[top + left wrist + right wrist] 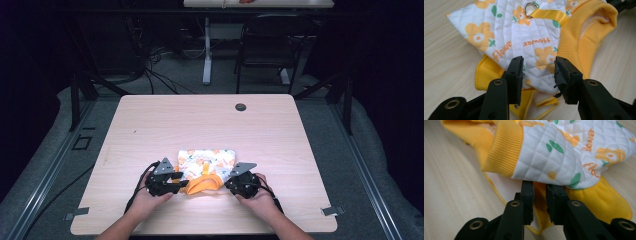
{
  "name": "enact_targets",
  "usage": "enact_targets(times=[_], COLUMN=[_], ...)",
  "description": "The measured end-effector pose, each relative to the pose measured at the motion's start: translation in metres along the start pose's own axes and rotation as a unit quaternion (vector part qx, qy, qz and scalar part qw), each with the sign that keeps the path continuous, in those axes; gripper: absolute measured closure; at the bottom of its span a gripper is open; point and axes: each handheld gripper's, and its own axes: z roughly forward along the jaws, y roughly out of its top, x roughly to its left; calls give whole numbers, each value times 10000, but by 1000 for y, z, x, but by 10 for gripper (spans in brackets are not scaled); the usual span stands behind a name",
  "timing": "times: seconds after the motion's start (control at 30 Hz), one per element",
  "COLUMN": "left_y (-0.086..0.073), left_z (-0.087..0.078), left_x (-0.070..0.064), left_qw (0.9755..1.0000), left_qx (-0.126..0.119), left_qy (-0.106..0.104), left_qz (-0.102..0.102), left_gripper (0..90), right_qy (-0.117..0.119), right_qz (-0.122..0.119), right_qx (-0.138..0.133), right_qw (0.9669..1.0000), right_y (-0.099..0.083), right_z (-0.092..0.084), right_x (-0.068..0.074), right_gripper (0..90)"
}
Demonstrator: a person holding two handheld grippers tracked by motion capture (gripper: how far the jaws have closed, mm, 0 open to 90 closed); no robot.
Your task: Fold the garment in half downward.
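Garment: small white quilted pet garment (207, 162) with orange flower print and yellow ribbed trim, lying near the front of the light wooden table (150, 120).
Left gripper view: metal ring (531, 10) on a yellow strap, and the word "flower".
Left gripper (176, 182): held low at the garment's left edge, jaws spread, fabric between them untouched.
Right gripper (231, 181): jaws narrow around the yellow hem (539, 202); seemingly pinching it, contact unclear.

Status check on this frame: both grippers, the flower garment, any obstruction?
Left gripper open, jaws astride the garment's edge. Right gripper pinching the yellow hem. Table otherwise unobstructed.
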Motion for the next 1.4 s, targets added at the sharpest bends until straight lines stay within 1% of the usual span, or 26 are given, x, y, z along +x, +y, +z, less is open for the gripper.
enact_targets(times=[0.03, 0.07, 0.13, 0.17, 0.2, 0.4, 0.53, 0.73, 0.83, 1.03, 1.07, 1.13, 1.2, 1.23, 1.27, 1.4], left_y=[1, 2, 4, 5, 6, 13, 14, 15, 15, 14, 13, 11, 9, 7, 6, -3], left_z=[2, 4, 7, 8, 9, 11, 12, 9, 5, -7, -9, -15, -21, -25, -28, -39], left_x=[1, 2, 3, 4, 4, 2, 1, -1, -2, -5, -5, -4, -2, 0, 1, 8], left_qw=[10000, 10000, 9998, 9998, 9997, 9999, 9999, 9999, 9999, 9998, 9998, 9997, 9995, 9993, 9993, 9984], left_qx=[-40, -50, -102, -108, -120, -40, -11, -62, -108, -175, -181, -212, -244, -275, -269, -347], left_qy=[11, 26, 41, 57, 50, 88, 91, 75, 49, 61, 78, 147, 209, 243, 257, 388], left_qz=[-69, -81, -173, -182, -215, -126, -74, -75, -92, -45, -51, -24, -46, -94, -89, -214], left_gripper=[584, 584, 585, 585, 585, 585, 584, 580, 572, 570, 570, 569, 568, 568, 568, 566], right_qy=[-36, -52, -73, -84, -60, -72, -122, -139, -128, -118, -133, -145, -163, -190, -218, -267], right_qz=[80, 128, 179, 220, 231, 336, 264, 255, 226, 185, 176, 207, 242, 212, 203, 255], right_qx=[-28, -51, -61, -103, -83, -147, -103, -118, -134, -190, -167, -194, -235, -228, -256, -292], right_qw=[10000, 9999, 9998, 9997, 9997, 9993, 9995, 9995, 9996, 9996, 9996, 9995, 9993, 9993, 9992, 9989], right_y=[0, 0, 0, 0, 0, -1, 1, 2, 2, 0, -1, -2, -4, -5, -7, -11], right_z=[1, 1, 1, 2, 2, 2, 0, -2, -4, -15, -18, -22, -26, -29, -32, -40], right_x=[-2, -6, -9, -11, -12, -18, -20, -19, -18, -14, -14, -14, -13, -13, -13, -14], right_gripper=[759, 759, 759, 761, 763, 766, 762, 761, 757, 746, 743, 741, 738, 738, 736, 732])
